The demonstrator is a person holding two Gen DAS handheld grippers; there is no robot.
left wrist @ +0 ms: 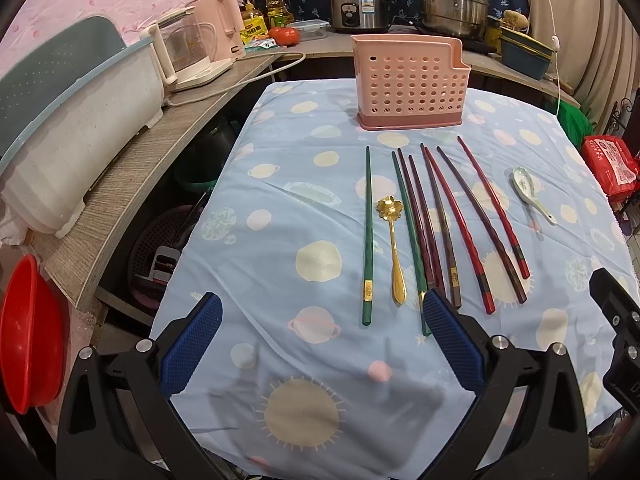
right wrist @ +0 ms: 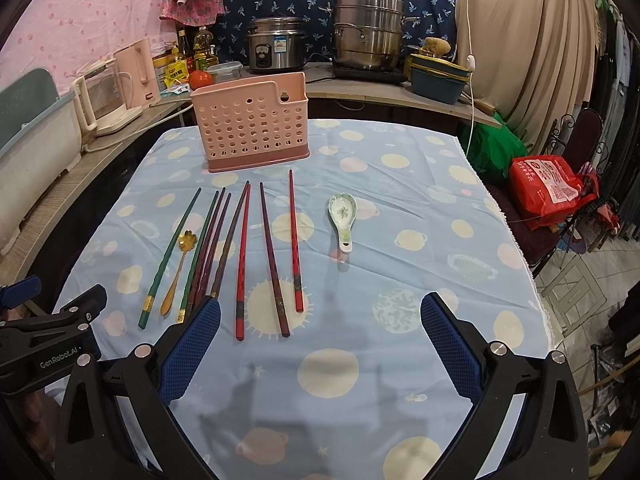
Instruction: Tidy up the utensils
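Nothing sorted yet, I judge; pink holder (left wrist: 410,84) looks empty at table's far end; chopsticks (left wrist: 436,224), gold spoon (left wrist: 394,248), ceramic spoon (right wrist: 343,216) lie before it; left gripper (left wrist: 320,340) and right gripper (right wrist: 320,344) fingers spread, holding nothing.

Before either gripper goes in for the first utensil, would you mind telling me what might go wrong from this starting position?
1. The dark chopsticks lie tightly bunched beside a green chopstick, so a pinch there may lift several or scatter them.
2. The gold spoon lies flat and thin on the soft tablecloth; the pads may catch cloth instead.
3. The pink holder stands unsecured, so a hard insertion might tip it.
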